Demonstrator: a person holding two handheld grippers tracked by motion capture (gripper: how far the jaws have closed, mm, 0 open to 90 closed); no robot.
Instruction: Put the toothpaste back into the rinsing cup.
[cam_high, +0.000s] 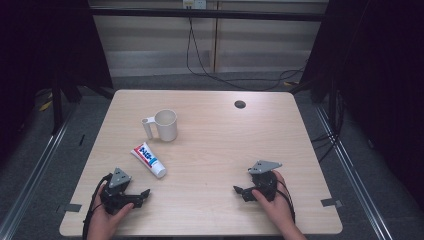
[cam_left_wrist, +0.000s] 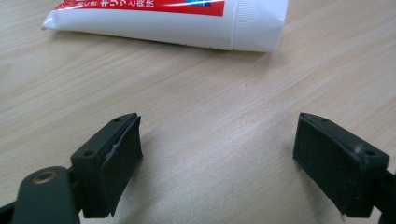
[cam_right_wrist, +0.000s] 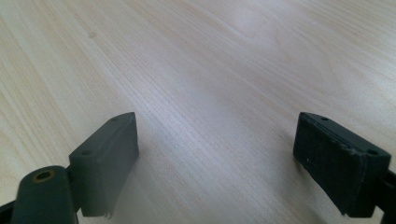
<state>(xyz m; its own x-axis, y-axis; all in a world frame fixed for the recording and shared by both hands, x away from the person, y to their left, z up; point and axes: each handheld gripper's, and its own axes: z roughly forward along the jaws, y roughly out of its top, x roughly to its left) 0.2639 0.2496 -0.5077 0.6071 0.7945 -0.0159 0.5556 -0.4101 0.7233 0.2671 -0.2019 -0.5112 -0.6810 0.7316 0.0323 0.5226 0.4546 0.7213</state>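
A white toothpaste tube (cam_high: 148, 159) with red and blue print lies on the wooden table (cam_high: 215, 145), cap toward the front right. Behind it stands a cream mug (cam_high: 165, 124), handle to the left. My left gripper (cam_high: 145, 193) rests low at the front left, held by a hand, just in front of the tube. In the left gripper view its jaws stand wide apart with bare wood between them, and the tube (cam_left_wrist: 168, 21) lies across the top. My right gripper (cam_high: 237, 190) sits at the front right, jaws wide over bare table (cam_right_wrist: 210, 93), nothing between them.
A dark round cable hole (cam_high: 240, 104) is set in the table's far right part. Black cables hang behind the table's back edge. Tape marks lie on the floor at both front corners.
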